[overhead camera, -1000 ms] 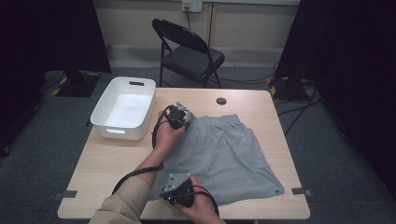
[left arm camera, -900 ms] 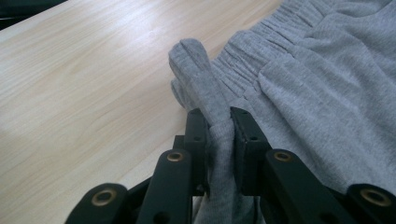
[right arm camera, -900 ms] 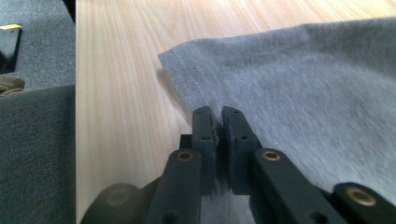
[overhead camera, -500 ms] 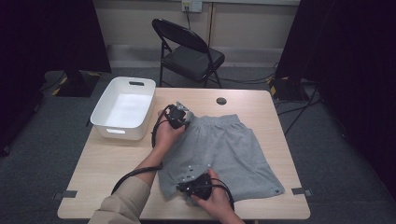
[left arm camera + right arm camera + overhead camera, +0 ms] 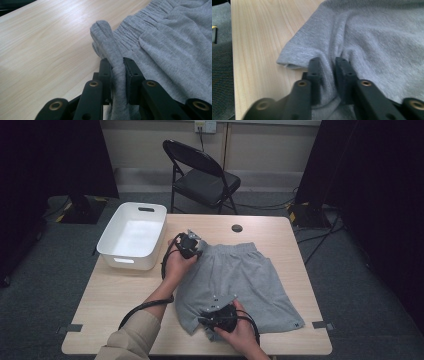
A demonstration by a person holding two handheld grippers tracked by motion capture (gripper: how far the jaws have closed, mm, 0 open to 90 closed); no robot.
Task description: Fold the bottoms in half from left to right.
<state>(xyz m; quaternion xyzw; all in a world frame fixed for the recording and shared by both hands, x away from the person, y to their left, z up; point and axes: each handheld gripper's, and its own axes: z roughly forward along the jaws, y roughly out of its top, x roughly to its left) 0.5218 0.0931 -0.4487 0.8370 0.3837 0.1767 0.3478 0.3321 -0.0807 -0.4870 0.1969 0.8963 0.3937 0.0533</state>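
A pair of grey shorts (image 5: 250, 275) lies spread on the wooden table (image 5: 120, 295), waistband toward the far side. My left gripper (image 5: 196, 248) is shut on the waistband's left corner; in the left gripper view a fold of waistband (image 5: 110, 45) rises between the pads of that gripper (image 5: 117, 62). My right gripper (image 5: 204, 322) is at the near left hem. Its jaws have just been opening, and in the right gripper view they (image 5: 328, 62) still hold a puckered ridge of the shorts' cloth (image 5: 374, 32).
A white plastic bin (image 5: 132, 235) stands at the table's far left, close to my left hand. A small black disc (image 5: 237, 228) lies near the far edge. A black folding chair (image 5: 205, 175) stands behind the table.
My right hand has slid to the right along the near hem of the shorts, and the cloth there has bunched up. The left hand has stayed put.
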